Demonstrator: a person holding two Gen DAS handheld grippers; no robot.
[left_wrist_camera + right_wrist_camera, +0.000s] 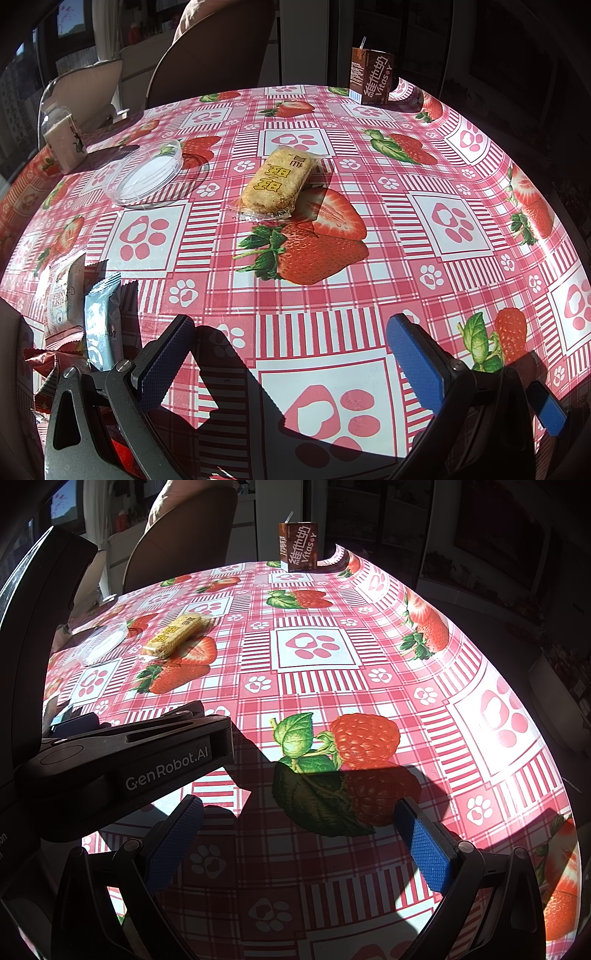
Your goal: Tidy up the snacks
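**Both grippers empty, rice cracker waiting mid-table**

Blue pads of my left gripper (pixel 291 354) are hanging spread wide over the strawberry tablecloth (pixel 369 295), gripping nothing. Just to their left a small pile of snacks is sitting at the table edge: a pale blue packet (pixel 101 325), a white one (pixel 64 295) and a red wrapper (pixel 44 365). Farther out, the wrapped rice cracker (pixel 275 181) is lying flat and alone, with a clear plastic lid (pixel 144 173) beside it, a small bottle (pixel 62 140) beyond that, and a brown drink carton (pixel 371 75) standing at the far edge.

My right gripper (pixel 299 838) is likewise gaping, holding nothing, with the left gripper's black body crossing in front of it. From here the cracker (pixel 175 635) is sitting well away to the far left.

I am judging the cracker light but brittle, its film slippery; I would be pinching it gently across the short sides, near the middle.
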